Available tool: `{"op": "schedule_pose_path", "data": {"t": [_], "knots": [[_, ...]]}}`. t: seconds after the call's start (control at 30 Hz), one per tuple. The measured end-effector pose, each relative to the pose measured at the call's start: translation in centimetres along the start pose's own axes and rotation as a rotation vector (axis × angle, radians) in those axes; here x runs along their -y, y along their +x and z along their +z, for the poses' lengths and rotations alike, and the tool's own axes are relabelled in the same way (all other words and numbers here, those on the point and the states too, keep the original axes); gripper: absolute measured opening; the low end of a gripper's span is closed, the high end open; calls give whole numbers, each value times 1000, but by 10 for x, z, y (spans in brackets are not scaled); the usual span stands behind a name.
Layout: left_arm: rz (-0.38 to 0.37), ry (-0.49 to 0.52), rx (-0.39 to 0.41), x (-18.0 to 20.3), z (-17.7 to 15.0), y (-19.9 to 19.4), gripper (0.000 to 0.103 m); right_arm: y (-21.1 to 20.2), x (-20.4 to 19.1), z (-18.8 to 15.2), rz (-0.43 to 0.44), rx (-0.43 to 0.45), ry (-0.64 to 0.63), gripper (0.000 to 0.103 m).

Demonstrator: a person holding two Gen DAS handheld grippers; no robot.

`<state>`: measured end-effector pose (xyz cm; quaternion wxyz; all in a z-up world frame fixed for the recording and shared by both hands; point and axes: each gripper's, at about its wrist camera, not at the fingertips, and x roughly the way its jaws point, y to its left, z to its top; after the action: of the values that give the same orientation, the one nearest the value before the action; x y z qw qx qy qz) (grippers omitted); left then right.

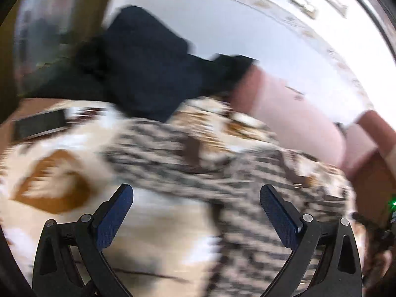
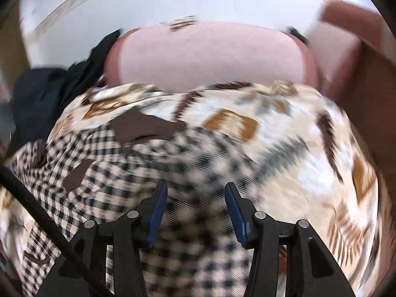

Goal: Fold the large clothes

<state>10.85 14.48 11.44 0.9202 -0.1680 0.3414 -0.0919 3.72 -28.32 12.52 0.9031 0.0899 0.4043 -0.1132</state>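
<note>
Checked garment (image 2: 138, 173) lies on patterned bedspread (image 2: 284, 133) under both spread, empty grippers (image 1: 196, 212) (image 2: 195, 210).

— What's behind the bed?
— A pale wall (image 2: 153, 7) with a patterned border strip (image 1: 250, 0), brightly lit. A pink headboard (image 2: 210, 57) curves below it.
— And the bedding?
— A cream spread (image 2: 284, 133) with brown and ochre shapes (all blurred).

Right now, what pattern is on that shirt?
Black-and-cream check with brown patches, clearest in the right wrist view.
</note>
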Motion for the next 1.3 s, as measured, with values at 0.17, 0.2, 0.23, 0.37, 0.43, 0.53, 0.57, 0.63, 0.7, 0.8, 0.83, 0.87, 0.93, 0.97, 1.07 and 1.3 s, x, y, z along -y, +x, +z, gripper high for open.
{"op": "schedule_pose_path", "data": {"t": [0.17,0.2,0.23,0.37,0.43,0.53,0.57,0.63,0.7,0.8,0.83,0.87,0.93,0.97,1.07,1.3], "knots": [[-118,135,-95,84,-5,57,97,-4,-13,-40,78,-13,-30,56],[-114,171,-123,100,-8,75,93,-1,-10,-49,90,-21,-27,56],[-102,210,-164,116,-12,96,85,2,-9,-58,105,-32,-16,56],[-85,308,-368,156,-33,168,65,16,8,-87,141,-59,38,56],[-59,351,-463,167,-51,195,26,18,24,-95,135,-47,64,56],[-5,391,-445,181,-59,198,5,21,49,-100,146,-38,125,56],[-4,367,-421,182,-53,191,5,21,58,-99,158,-33,144,56],[-13,300,-329,177,-32,164,5,19,75,-96,187,-19,201,56],[25,253,-244,165,-11,142,5,16,89,-92,219,-3,253,56],[124,219,-179,142,7,135,5,17,101,-74,244,16,279,62],[146,206,-207,134,9,143,5,20,102,-68,242,19,273,63],[165,193,-242,126,7,155,5,24,100,-62,235,20,263,63],[194,186,-287,117,-1,170,5,39,92,-48,210,5,228,63],[203,193,-300,116,-6,176,5,46,89,-43,211,-1,224,63],[225,219,-310,112,-17,185,5,74,81,-25,205,-29,222,63],[203,251,-263,131,-21,174,5,123,73,4,355,-119,303,7]]}}
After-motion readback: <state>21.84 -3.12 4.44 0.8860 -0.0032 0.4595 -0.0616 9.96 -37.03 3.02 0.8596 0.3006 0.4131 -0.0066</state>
